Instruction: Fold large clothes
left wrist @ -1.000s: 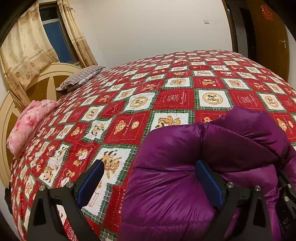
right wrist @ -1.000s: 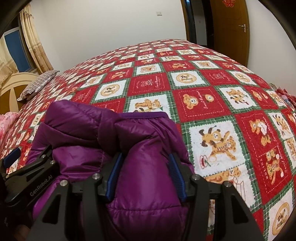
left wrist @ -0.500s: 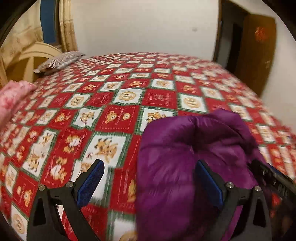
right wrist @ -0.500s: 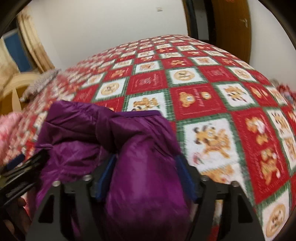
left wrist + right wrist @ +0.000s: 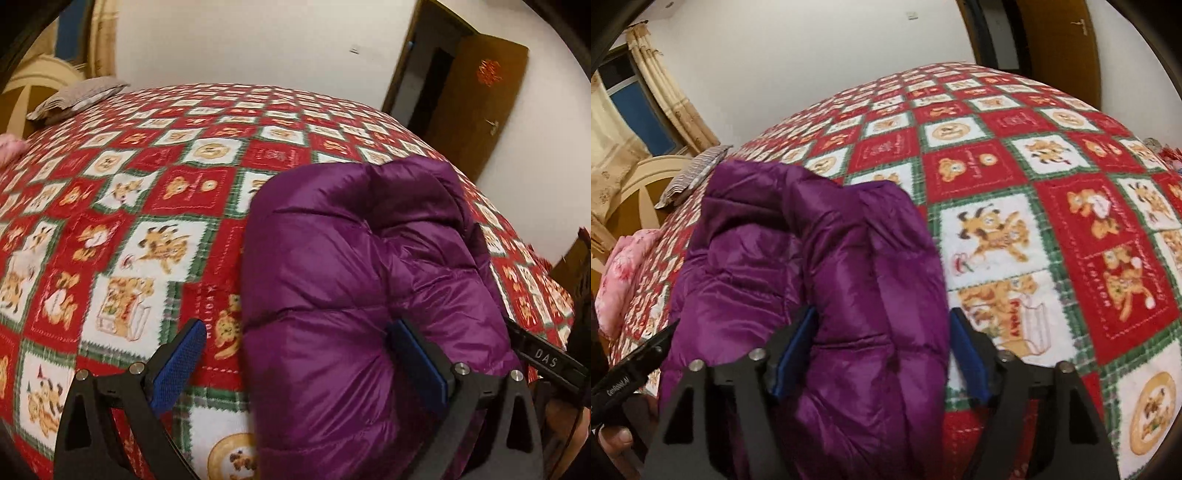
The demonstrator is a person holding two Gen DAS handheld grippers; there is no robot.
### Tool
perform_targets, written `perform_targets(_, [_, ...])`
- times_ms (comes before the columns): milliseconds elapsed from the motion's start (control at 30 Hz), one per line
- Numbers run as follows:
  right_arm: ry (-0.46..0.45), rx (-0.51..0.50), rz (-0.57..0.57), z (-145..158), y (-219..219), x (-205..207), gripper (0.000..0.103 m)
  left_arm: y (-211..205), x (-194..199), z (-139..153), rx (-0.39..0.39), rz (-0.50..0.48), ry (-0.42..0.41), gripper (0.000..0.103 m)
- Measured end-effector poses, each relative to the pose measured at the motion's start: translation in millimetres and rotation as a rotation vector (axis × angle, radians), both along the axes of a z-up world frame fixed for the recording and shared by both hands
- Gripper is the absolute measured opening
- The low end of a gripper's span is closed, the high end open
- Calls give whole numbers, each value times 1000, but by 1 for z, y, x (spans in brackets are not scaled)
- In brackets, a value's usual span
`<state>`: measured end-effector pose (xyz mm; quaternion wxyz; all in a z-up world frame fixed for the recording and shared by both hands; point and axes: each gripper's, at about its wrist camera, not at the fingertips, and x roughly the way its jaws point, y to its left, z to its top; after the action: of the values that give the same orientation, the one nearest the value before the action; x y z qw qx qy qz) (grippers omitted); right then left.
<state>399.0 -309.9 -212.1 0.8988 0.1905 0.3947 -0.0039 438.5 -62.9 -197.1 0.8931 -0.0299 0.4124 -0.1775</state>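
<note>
A puffy purple down jacket [image 5: 354, 280] lies bundled on the bed's red, white and green cartoon quilt [image 5: 147, 206]. My left gripper [image 5: 299, 363] is open wide. Its right pad rests against the jacket's near end and its left pad hangs free over the quilt. In the right wrist view the jacket [image 5: 827, 266] has one thick fold between the jaws of my right gripper [image 5: 882, 354], which are closing. The left pad touches the fabric; the right pad stands just off the fold's edge. Each view catches a black finger of the other gripper at its edge.
A striped pillow [image 5: 690, 173], a pink blanket [image 5: 624, 273] and a cream headboard [image 5: 646, 184] lie at the bed's left end below curtains. A brown door [image 5: 476, 107] stands open at the far right. The person's fingertip [image 5: 613, 439] shows at the lower left.
The left wrist view has swung right, bringing the door into sight and losing the pink blanket. The right jaws stand wider around the jacket fold than a second ago.
</note>
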Motion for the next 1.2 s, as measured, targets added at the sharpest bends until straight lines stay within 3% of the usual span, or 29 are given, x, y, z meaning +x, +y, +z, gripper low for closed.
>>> perform_targets(100, [2,75,23,-7,-1,2,63,-10,-1,0,-17,-60,7,95])
perform_targets(167, [4,140,40,-10,-7,3,60,-19,-7,3,-7,-94,-21,78])
perform_targets(200, [2,163,55,-11,-8,3,52,-24,-11,5,13,-101,-42,73])
perform_targets(267, [-12,218,86,-11,-9,0,34,-35,-23,13,82,-114,-110,43])
perform_targets(333, [-24,246,86,-10,-9,-4,27,-43,-37,25,157,-124,-179,32])
perform_targets(367, [-31,254,81,-7,-9,-7,25,-40,-41,33,156,-118,-192,29])
perform_targets(500, [-79,262,113,14,8,-16,22,-24,-62,69,184,-89,-278,27])
perform_targets(733, [-170,272,271,70,76,-8,20,49,-84,120,210,52,-356,26])
perform_targets(933, [-174,240,399,82,142,7,20,104,-92,118,224,155,-329,24])
perform_targets(1200, [-131,213,473,73,185,26,19,144,-96,98,210,214,-284,23])
